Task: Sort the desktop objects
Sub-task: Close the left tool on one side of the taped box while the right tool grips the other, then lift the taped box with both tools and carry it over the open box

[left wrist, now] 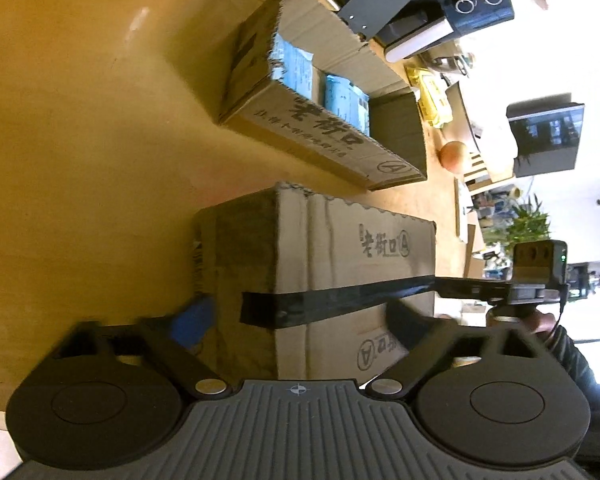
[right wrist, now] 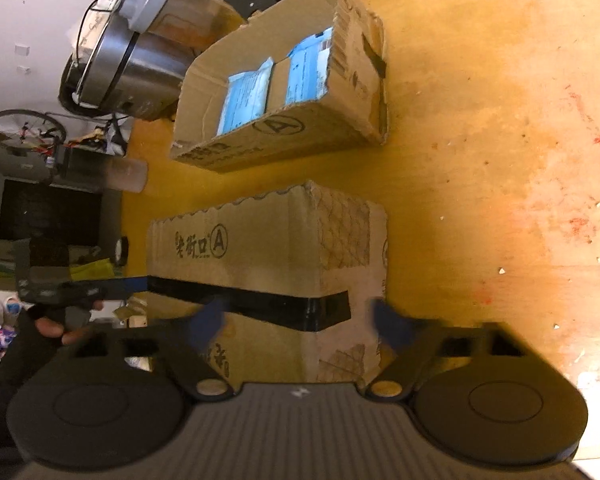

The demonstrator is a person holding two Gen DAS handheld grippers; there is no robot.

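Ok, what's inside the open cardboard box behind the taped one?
The open cardboard box holds two light-blue packets, upright and side by side, with bare cardboard between. Whatever lies beneath them is hidden.

surface: yellow wooden bench (right wrist: 480, 140), red stains at frame right | on it: taped closed carton (right wrist: 268, 248) at centre; open carton (right wrist: 284, 136) above it; steel cooker (right wrist: 136, 64) upper left

We see the left gripper (left wrist: 300, 320) with a matte black body, ribbed grey deck with a small crosshair mark, two round black discs, silver pivot screws behind blue-tipped fingers (left wrist: 192, 322). The right gripper (right wrist: 300, 324) matches; a dark sleeve (right wrist: 8, 360) trails behind.
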